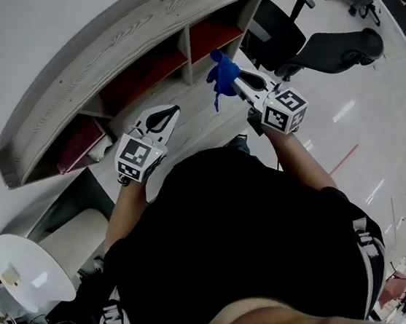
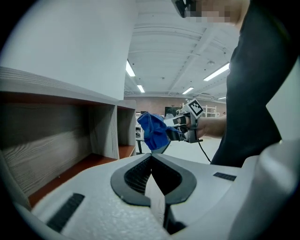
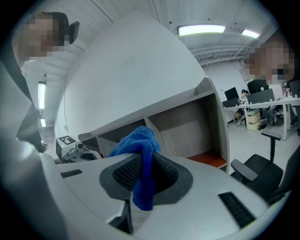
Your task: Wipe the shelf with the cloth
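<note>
I count two grippers in my hands: my left gripper [image 1: 171, 113] and my right gripper [image 1: 240, 81]. One blue cloth [image 1: 221, 73]. One shelf [image 1: 101, 53], with three open compartments [image 1: 141, 78]. One round white table [image 1: 25, 271].

black office chairs [image 1: 336, 51] on a glossy floor [image 1: 374, 122], round white table [image 1: 33, 274] apart

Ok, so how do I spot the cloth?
Find the long grey wooden shelf with red-brown compartments against the white wall. Just in front of it, the cloth is the bright blue bundle pinched in the right tongs. It is the only blue thing there; the left tongs are shut and empty.
</note>
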